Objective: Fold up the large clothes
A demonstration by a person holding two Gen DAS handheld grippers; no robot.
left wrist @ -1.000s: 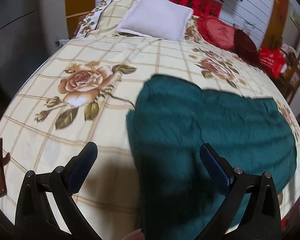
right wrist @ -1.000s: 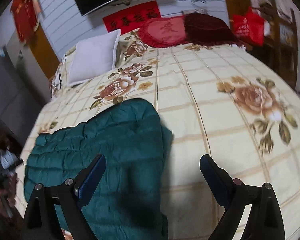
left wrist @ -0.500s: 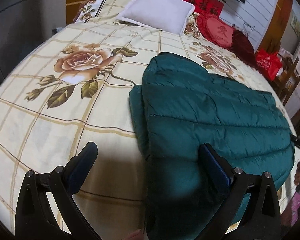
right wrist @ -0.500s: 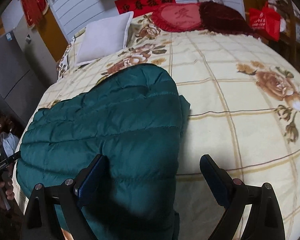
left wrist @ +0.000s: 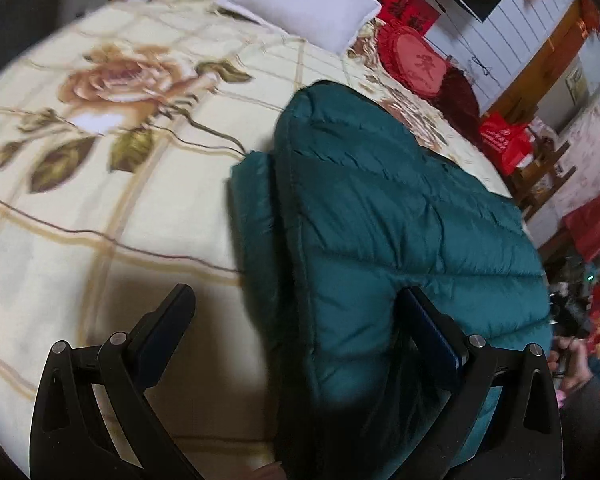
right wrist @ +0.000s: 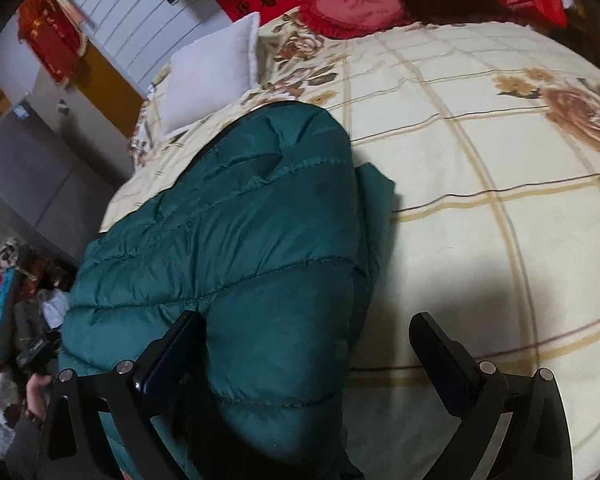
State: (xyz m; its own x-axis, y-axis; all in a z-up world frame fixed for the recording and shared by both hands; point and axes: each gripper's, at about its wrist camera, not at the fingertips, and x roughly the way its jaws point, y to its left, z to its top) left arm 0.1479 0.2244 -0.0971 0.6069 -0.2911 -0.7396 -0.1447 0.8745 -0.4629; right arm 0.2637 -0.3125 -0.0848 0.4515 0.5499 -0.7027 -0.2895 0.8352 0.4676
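Spread wide and empty, left gripper and right gripper straddling opposite near corners of teal jacket, long axis toward white pillow.

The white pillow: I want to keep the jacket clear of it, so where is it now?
In both wrist views the white pillow lies at the head of the bed, beyond the far end of the green jacket, apart from it, with the red heart cushion beside it.
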